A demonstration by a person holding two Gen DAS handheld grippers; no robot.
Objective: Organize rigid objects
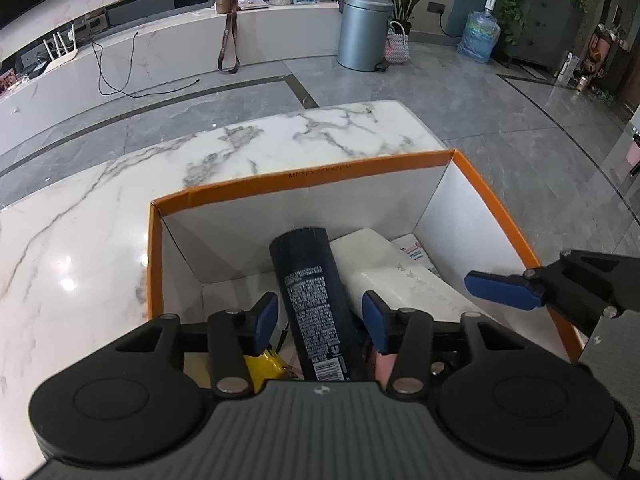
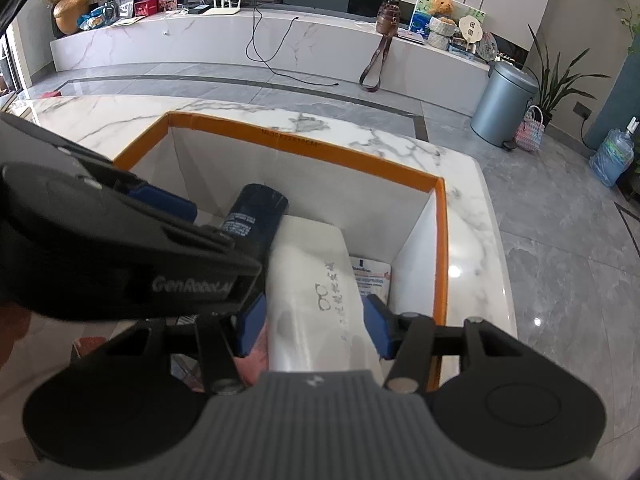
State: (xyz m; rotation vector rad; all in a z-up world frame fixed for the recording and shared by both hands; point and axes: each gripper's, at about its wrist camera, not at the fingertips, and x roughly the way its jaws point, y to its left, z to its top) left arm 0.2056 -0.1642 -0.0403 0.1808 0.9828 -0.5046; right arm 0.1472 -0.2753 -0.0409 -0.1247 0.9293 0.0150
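An orange-rimmed cardboard box [image 1: 304, 178] with white inner walls stands on the marble table; it also shows in the right wrist view [image 2: 304, 148]. Inside lie a dark blue cylindrical can [image 1: 312, 300], a white glasses case [image 1: 400, 276] and a yellow object [image 1: 266, 364]. My left gripper [image 1: 320, 320] is open, its blue pads on either side of the can with gaps. My right gripper [image 2: 314, 326] straddles the white case [image 2: 316, 280]; its pads sit at the case's sides. The can also shows in the right wrist view [image 2: 256, 220].
A printed leaflet [image 2: 372, 280] lies on the box floor at the right. The marble table [image 1: 100, 220] extends left and behind the box. A grey bin [image 2: 502, 104] and a water jug [image 2: 612, 156] stand on the floor beyond.
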